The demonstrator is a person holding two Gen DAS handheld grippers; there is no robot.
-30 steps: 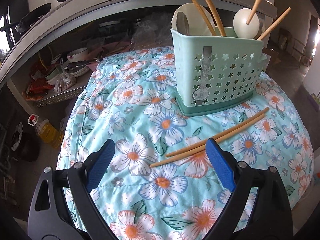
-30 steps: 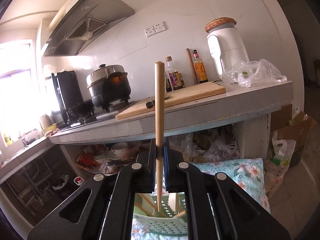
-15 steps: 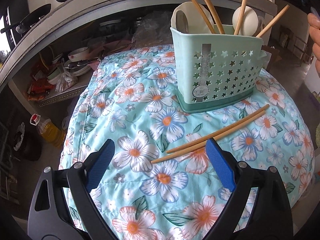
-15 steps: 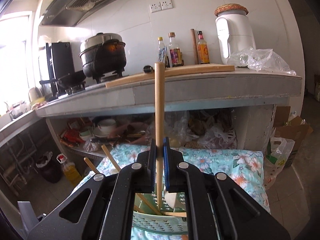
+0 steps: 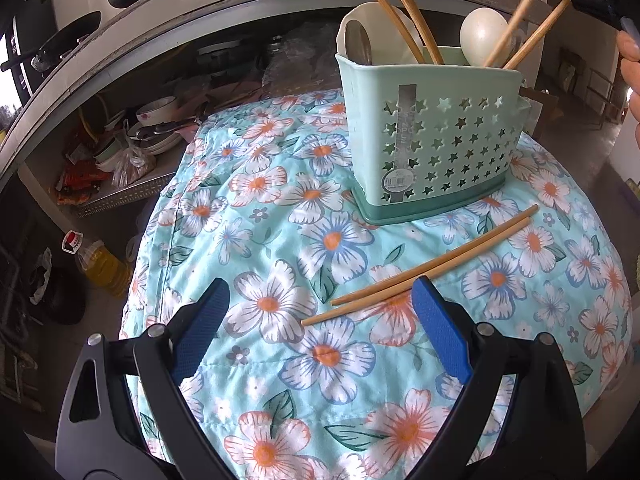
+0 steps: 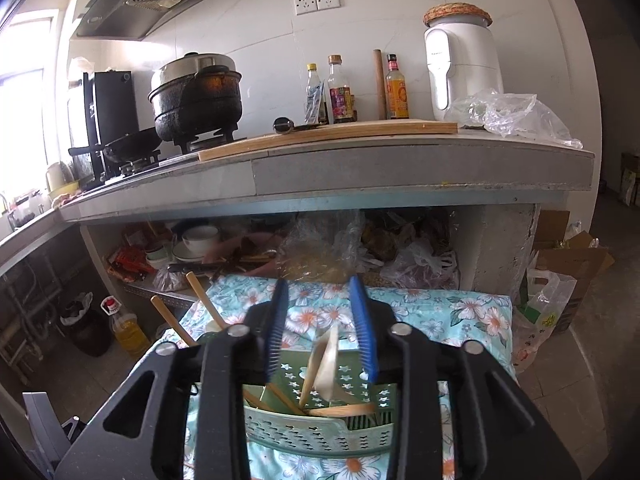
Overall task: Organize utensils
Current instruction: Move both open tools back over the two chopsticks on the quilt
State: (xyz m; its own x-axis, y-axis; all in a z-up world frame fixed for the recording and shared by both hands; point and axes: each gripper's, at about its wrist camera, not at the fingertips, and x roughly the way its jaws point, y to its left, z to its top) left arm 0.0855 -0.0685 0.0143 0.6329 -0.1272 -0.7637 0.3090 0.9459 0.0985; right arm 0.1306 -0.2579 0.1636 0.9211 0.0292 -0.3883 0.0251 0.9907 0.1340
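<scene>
— Mint-green plastic, with star holes: is this the utensil basket [image 5: 432, 128] you work with?

— Yes. It stands upright on the flowered cloth [image 5: 256, 248] that covers the surface, near the far edge. Several chopsticks and a white ladle [image 5: 482, 36] lean inside it.

— And your right gripper [image 6: 322, 304], where is it?

— You hold it just above the basket. Its jaws are opening at this moment, and nothing is pressed between the blue pads. One chopstick [image 5: 516, 18] leans in the basket directly under them, beside the ladle.

— What about your left gripper [image 5: 316, 308]?

— Its jaws stand wide and hold nothing. You keep it over the near part of the cloth, pointing down at it.

— Are there utensils outside the basket?

— Two wooden chopsticks [image 5: 432, 266] lie side by side on the cloth, in front of the basket and apart from it. Their thin ends lie between your left jaws, but I cannot tell if a pad touches them.

— And behind?

— A grey kitchen counter [image 6: 400, 172] with a black pot [image 6: 198, 100], bottles and a cutting board [image 6: 328, 134].
</scene>
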